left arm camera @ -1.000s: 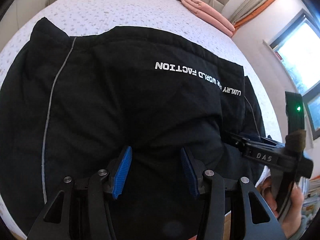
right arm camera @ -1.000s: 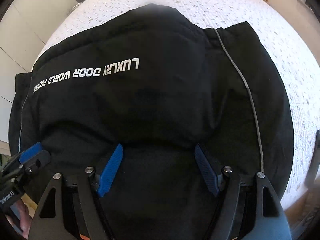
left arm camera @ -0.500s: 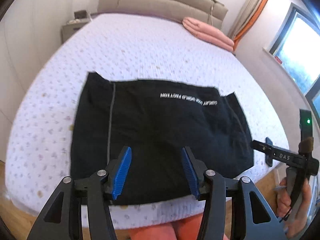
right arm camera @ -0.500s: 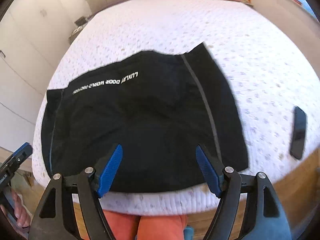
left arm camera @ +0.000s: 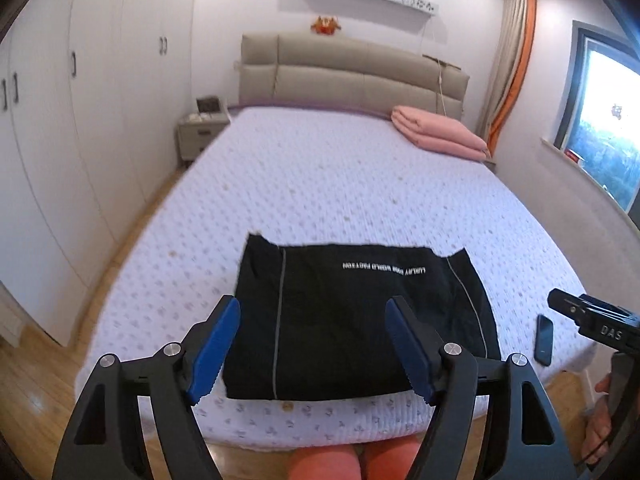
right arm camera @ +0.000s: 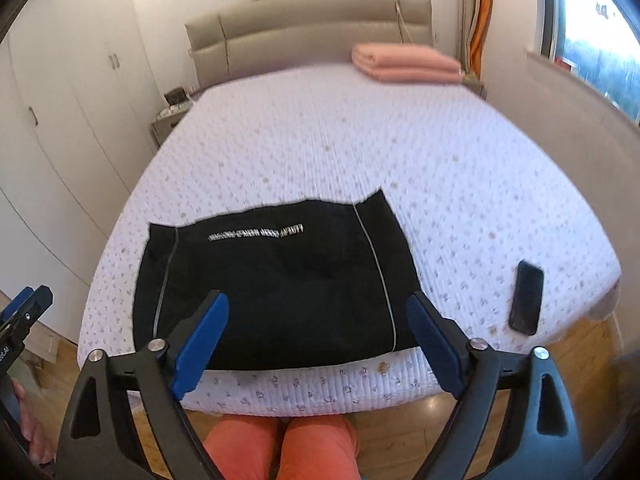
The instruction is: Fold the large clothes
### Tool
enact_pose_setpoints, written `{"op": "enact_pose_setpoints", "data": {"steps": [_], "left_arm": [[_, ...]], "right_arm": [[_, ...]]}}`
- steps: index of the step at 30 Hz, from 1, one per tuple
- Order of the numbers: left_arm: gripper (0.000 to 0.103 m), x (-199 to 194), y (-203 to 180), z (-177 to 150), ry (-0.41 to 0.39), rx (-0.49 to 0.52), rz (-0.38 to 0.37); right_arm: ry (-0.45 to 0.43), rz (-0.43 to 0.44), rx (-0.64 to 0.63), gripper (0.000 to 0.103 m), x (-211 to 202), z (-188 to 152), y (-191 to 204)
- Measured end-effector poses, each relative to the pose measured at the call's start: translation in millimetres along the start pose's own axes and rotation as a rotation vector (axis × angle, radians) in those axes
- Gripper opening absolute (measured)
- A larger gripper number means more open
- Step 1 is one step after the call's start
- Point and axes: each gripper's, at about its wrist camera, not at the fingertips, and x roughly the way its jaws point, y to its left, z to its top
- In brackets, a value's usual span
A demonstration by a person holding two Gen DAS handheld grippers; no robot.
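the folded black garment (left arm camera: 352, 320) lay flat near the foot edge of the bed (left arm camera: 360, 184), white lettering across its far part and a grey stripe down each side; the left gripper (left arm camera: 310, 348) hung above it, its jaws having just been opening, nothing between them; the right gripper (right arm camera: 316, 342) likewise stood released and empty, its jaws just widened; a dark phone (right arm camera: 527, 297) lay on the quilt to the garment's right, well apart; a folded pink blanket (left arm camera: 438, 136) rested by the headboard (left arm camera: 352, 76).

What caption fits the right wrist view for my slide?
Open right tongs hover above a folded black garment on the bed, phone alongside.
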Motion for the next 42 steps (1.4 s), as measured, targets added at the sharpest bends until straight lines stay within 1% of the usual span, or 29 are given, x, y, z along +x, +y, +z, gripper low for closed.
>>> {"op": "enact_pose_setpoints", "data": {"steps": [3,7,11,15,23,33,42], "left_arm": [[0.077,-27.7,-4.5,6.0,-0.05,0.013,0.007],[0.077,-53.4,-10.8,9.1,-0.101,0.023,0.0],[0.077,-69.1,-21.5,8.1,-0.127,0.051,0.023],[0.077,-77.5,-32.1,6.2,-0.131,0.069,0.022],[0.077,-78.9,-49.7,2.6,-0.141,0.112,0.051],[0.077,-70.3,-62.4,-1.8,-0.106,0.145,0.037],[0.077,-71.1,-65.5,-5.0,-0.097,0.153,0.04]], "right_arm": [[-0.034,0.009,0.0,0.097,-25.4,0.2,6.2],[-0.088,0.028,-0.008,0.101,-58.1,-3.0,16.6],[-0.143,-0.005,-0.042,0.101,-81.5,-8.5,26.9],[-0.183,-0.035,-0.073,0.102,-96.6,-12.7,34.0],[-0.175,-0.03,-0.067,0.102,-99.5,-17.6,35.2],[-0.159,-0.03,-0.043,0.102,-95.5,-21.4,28.7],[-0.156,-0.029,-0.051,0.102,-95.9,-22.4,29.9]]}}
